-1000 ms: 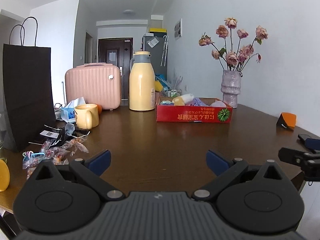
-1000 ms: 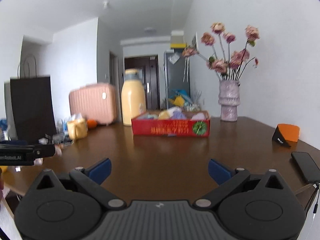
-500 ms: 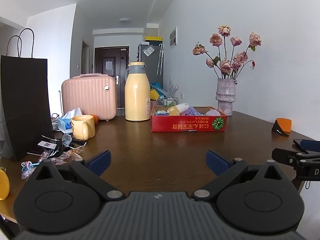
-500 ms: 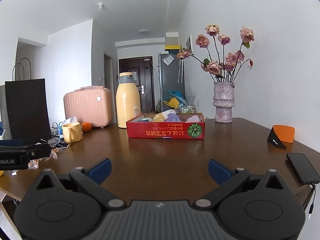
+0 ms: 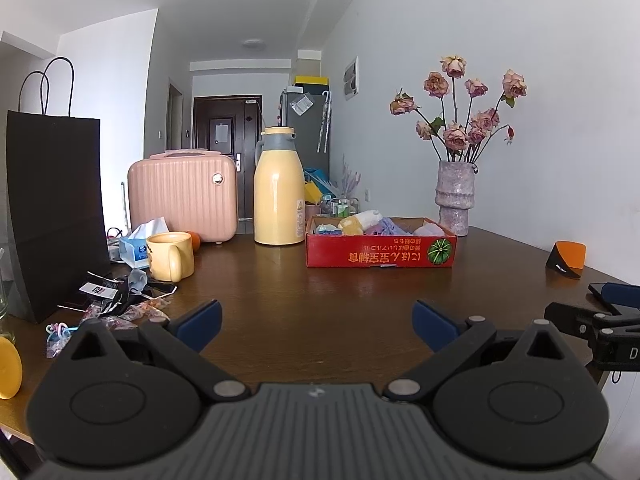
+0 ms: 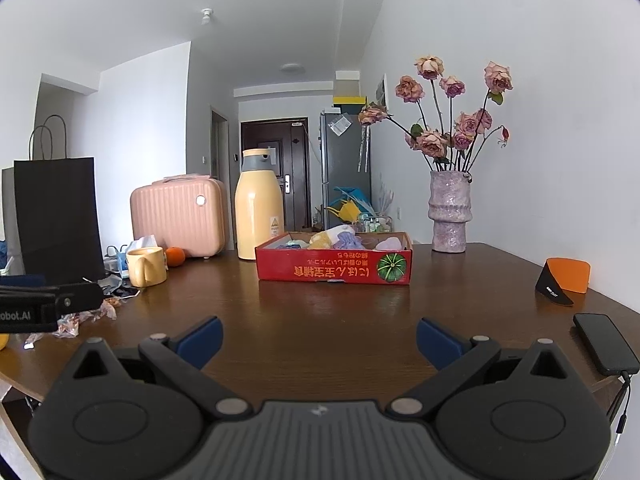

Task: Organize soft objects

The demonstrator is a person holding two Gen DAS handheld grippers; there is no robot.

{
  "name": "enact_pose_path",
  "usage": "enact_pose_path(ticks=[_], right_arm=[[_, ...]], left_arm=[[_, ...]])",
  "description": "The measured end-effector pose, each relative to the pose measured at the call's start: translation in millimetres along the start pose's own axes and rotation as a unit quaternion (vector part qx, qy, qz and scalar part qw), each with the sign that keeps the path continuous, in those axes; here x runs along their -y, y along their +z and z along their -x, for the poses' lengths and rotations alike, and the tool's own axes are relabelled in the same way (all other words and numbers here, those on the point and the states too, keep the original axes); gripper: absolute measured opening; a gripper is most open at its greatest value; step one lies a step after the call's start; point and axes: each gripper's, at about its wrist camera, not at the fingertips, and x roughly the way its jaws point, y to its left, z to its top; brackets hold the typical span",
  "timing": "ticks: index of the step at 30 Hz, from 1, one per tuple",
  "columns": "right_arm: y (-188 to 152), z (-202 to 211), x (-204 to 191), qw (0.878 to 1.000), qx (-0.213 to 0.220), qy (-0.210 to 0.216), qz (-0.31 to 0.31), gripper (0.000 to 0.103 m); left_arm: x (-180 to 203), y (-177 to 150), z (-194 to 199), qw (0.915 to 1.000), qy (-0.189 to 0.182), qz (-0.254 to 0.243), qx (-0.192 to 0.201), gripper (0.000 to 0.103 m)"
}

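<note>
A red cardboard box point(image 5: 380, 256) stands on the brown table point(image 5: 304, 304), also in the right wrist view point(image 6: 334, 270). Soft objects fill it: a yellow-and-white one point(image 5: 358, 222), a purple one point(image 5: 390, 226) and a pale pink one point(image 5: 428, 230); the right wrist view shows the purple one point(image 6: 348, 240). My left gripper point(image 5: 316, 326) is open and empty, well short of the box. My right gripper point(image 6: 318, 338) is open and empty, also well short. Each gripper's side shows at the other view's edge.
A yellow thermos point(image 5: 279, 192), pink case point(image 5: 182, 196), yellow mug point(image 5: 170, 256), tissue pack point(image 5: 138, 246), black paper bag point(image 5: 52, 208) and wrappers point(image 5: 120, 300) crowd the left. A flower vase point(image 5: 456, 200) stands behind the box. An orange stand point(image 6: 566, 280) and phone point(image 6: 604, 344) lie right.
Both grippers have tilted upward and drawn back a little; the box sits lower and farther in view. Both stay open and empty.
</note>
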Motion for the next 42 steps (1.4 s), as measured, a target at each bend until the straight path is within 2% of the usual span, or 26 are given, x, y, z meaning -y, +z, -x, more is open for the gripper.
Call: enact_pose_path(ticks=[42], right_arm=[[-0.8, -2.7, 0.4, 1.000, -0.007, 0.004, -0.004, 0.103]], left_arm=[[0.3, -0.3, -0.2, 1.0000, -0.007, -0.002, 0.001, 0.103]])
